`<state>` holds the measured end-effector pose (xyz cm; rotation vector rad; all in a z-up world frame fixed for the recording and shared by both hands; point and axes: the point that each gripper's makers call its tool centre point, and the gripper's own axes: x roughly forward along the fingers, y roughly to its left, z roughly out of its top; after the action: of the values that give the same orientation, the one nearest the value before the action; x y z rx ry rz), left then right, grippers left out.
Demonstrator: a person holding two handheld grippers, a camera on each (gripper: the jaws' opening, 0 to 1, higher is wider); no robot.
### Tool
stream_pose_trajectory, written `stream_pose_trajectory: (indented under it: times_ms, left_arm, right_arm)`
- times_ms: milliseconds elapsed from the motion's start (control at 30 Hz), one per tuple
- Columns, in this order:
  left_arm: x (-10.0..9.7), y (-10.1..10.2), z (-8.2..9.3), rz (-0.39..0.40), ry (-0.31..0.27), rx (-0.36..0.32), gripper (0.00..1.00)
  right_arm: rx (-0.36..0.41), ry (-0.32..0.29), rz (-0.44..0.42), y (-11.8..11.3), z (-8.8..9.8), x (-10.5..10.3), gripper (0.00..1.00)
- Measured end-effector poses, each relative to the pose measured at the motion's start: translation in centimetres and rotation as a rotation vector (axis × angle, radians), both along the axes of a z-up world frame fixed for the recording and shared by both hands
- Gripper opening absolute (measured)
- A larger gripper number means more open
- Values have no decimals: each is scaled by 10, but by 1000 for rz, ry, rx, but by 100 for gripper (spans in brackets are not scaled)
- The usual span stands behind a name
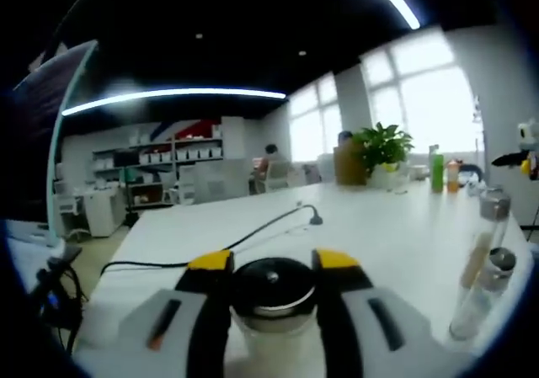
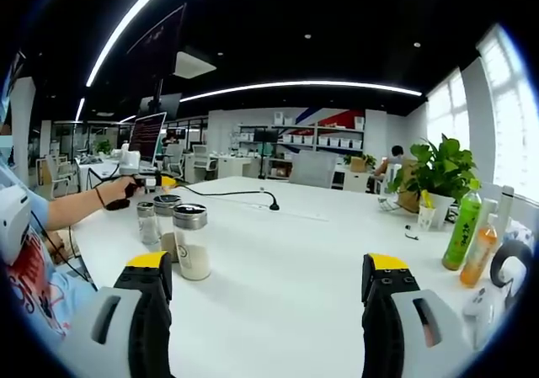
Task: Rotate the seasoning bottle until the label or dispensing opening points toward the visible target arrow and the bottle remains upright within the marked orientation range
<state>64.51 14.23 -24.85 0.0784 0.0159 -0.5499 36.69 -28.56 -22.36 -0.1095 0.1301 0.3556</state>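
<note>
The seasoning bottle (image 1: 273, 298) is seen close up in the left gripper view, standing upright on the white table (image 1: 370, 226), its dark domed cap ringed in metal and its clear body holding something pale. It is pinched between the yellow-tipped jaws of the left gripper (image 1: 274, 264), one jaw pressed to each side of the cap and neck. In the right gripper view that same left gripper (image 2: 162, 183) is held by a person's hand (image 2: 126, 189) at the far left of the table, over a cluster of jars; which jar it clamps cannot be told there. The nearest one, a metal-capped jar (image 2: 191, 242), is half filled with white grains. The right gripper (image 2: 268, 281) hangs over bare table with its jaws spread wide, nothing between them. No target arrow or marked range can be made out, and no label is readable, so the grasp looks done while the turning itself is judged still to be left. Two slim capped bottles (image 1: 480, 260) lean at the right, a potted plant (image 1: 383, 146) stands far back, and a black cable (image 1: 253, 235) is trailed across the tabletop.
</note>
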Motion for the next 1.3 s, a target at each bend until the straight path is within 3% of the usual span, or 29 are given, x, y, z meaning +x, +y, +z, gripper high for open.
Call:
stream_pose_trajectory:
  times_ms: [267,500,667,833,1100,1300]
  left_arm:
    - [-33,-10,6,-84,17,-45,38]
    - [-61,-20,13,-152,-21,11,38]
    - [-84,-28,15,-216,-28,-20,38]
    - [-107,-35,14,-250,-39,32,38]
    - [-129,-34,7,-278,-27,-11,38]
    - [-144,-32,-1,-287,-7,0,38]
  right_arm:
    - [-26,-5,-15,0,2,-3,97]
    - [-34,-1,-17,0,1,-3,97]
    - [-27,3,-14,1,0,-3,97]
    - [-25,5,-12,1,-1,-2,97]
    - [-20,5,-13,0,-1,-3,97]
    - [-17,9,-12,2,-2,-2,97]
